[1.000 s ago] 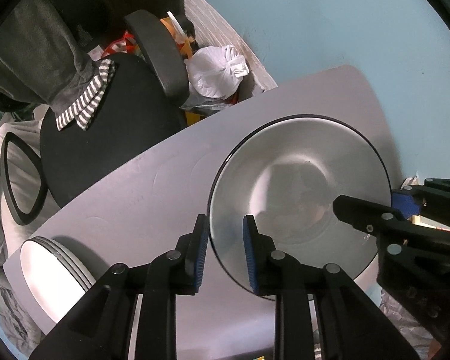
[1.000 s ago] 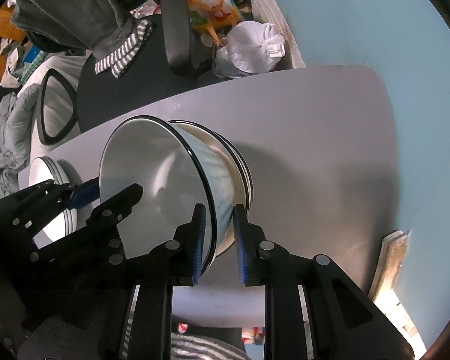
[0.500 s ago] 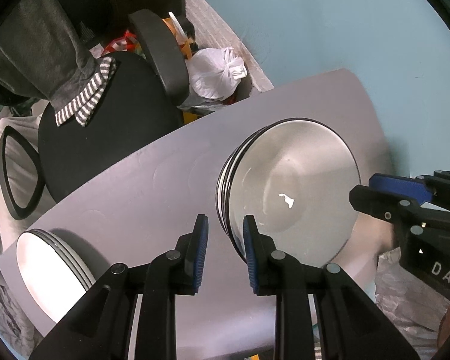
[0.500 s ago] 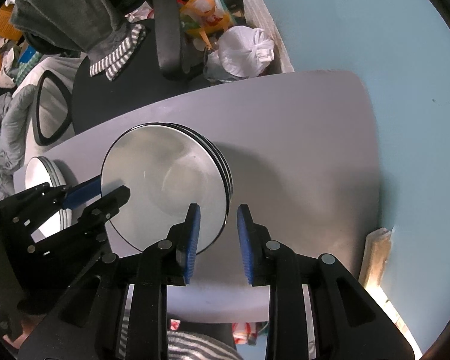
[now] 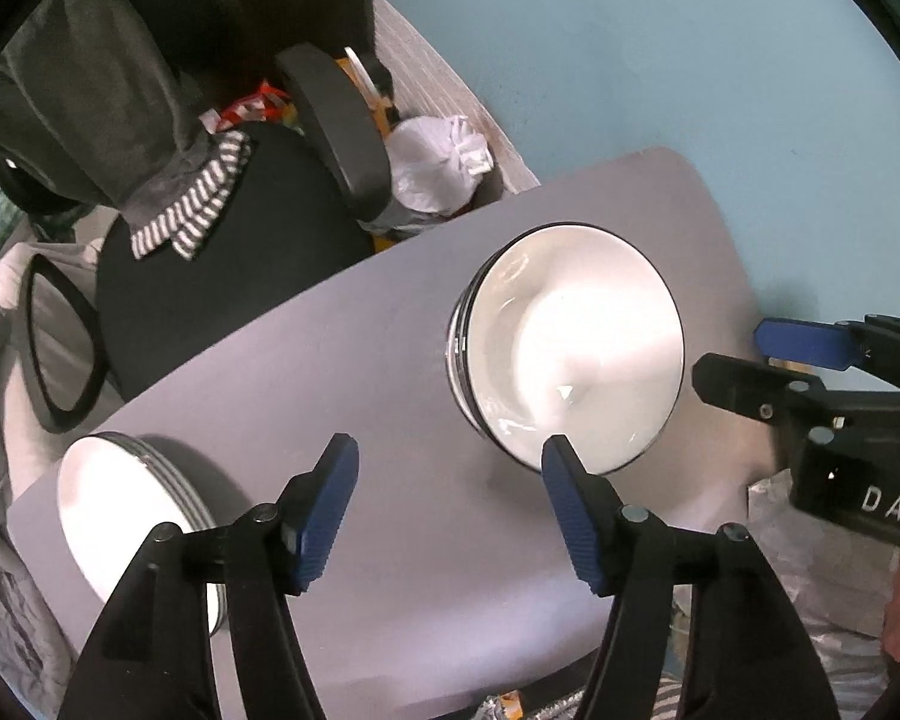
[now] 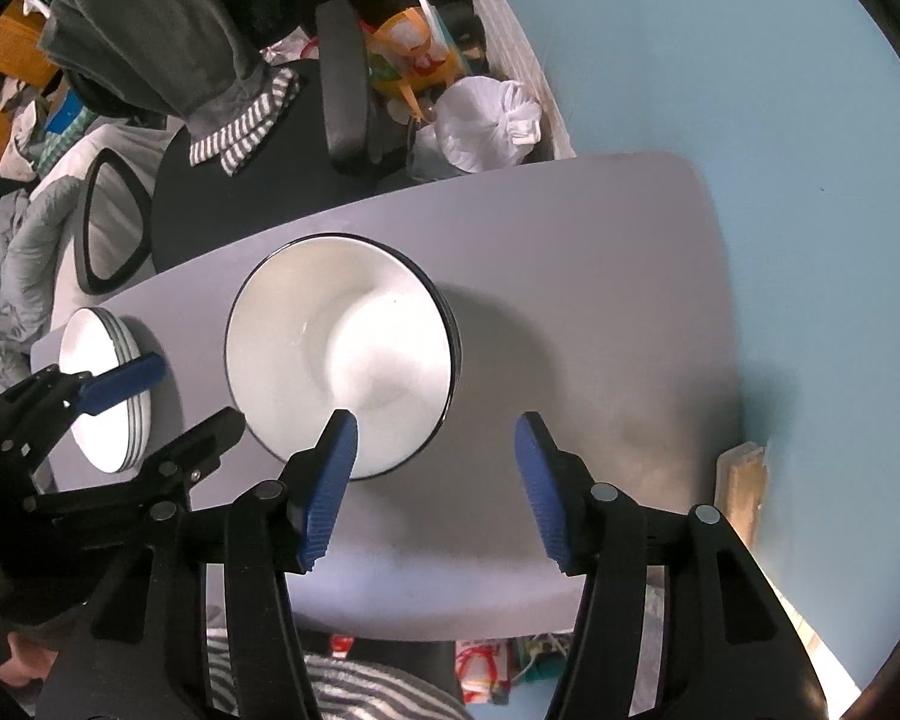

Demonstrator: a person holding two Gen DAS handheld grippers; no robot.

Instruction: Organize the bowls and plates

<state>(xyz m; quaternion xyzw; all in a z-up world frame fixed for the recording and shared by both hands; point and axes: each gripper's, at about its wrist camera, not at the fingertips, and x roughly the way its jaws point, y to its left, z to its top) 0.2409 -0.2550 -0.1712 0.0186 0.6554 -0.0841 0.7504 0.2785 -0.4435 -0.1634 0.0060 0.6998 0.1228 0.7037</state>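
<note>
On the grey tabletop, stacked bowls and plates.
Left hand-held gripper and right hand-held gripper both spread wide, holding nothing, near the bowls.

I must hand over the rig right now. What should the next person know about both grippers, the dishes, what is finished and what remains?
Left gripper: open, holding nothing, above the table between the two stacks.
Right gripper: open, holding nothing, at the near rim of the bowl stack.
Bowl stack: nested black-rimmed bowls, upright in the middle of the table.
Plate stack: white plates piled at the table's left end.
Done: bowls and plates each sit in their own pile; no loose dish is visible on the table.
Left: I see nothing more to stack; check outside the views, then withdraw both grippers.
</note>
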